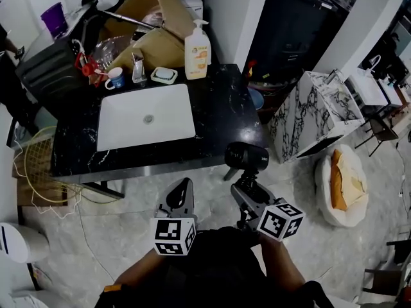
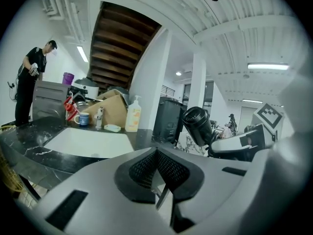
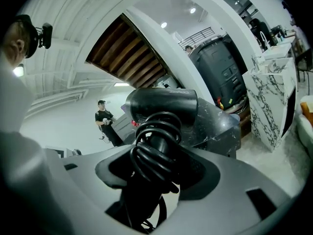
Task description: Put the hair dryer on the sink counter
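The black hair dryer (image 1: 246, 156) hangs in the air just off the front right corner of the black marble sink counter (image 1: 218, 117). My right gripper (image 1: 243, 188) is shut on its handle, where the cord is coiled (image 3: 155, 151); the barrel (image 3: 161, 104) points up and away. The left gripper view shows the hair dryer (image 2: 198, 125) to the right, above counter height. My left gripper (image 1: 182, 188) is beside it on the left, below the counter's front edge. It is shut with nothing in it (image 2: 159, 180). A white basin (image 1: 144, 117) is set into the counter.
Along the counter's back stand a soap bottle (image 1: 197, 51), a soap dish (image 1: 164, 75), a cup (image 1: 116, 78) and cardboard boxes (image 1: 154, 18). A marble-patterned cabinet (image 1: 318, 117) stands to the right, with a white cushion (image 1: 343, 185) on the floor. A person in black (image 2: 29, 87) stands far left.
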Demonstrator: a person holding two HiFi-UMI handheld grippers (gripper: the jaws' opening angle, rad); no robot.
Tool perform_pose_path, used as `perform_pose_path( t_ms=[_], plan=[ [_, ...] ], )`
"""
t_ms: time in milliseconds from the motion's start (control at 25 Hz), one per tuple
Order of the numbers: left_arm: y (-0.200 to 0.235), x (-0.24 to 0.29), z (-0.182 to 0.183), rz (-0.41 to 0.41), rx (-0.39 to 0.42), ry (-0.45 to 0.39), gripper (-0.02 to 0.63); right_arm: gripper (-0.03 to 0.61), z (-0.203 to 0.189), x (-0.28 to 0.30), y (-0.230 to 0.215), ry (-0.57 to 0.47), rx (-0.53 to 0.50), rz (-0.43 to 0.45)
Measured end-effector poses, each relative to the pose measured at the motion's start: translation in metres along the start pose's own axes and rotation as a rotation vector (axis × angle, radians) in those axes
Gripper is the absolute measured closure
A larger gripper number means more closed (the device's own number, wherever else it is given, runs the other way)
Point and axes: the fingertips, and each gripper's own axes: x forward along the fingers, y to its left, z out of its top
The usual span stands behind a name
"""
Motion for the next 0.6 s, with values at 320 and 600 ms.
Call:
perform_pose_path(
  t_ms=[320,600],
  plan=[
    [0.025,0.018,-0.001,0.013,-0.013,0.021,0.607,0.318,0.011,0.032,-0.015,0.032,-0.022,-0.042],
    [0.046,0.063,0.015,0.074,-0.013,0.027,0.607,0.318,0.042,0.08,-0.05,0.079,-0.043,-0.04]
  ],
)
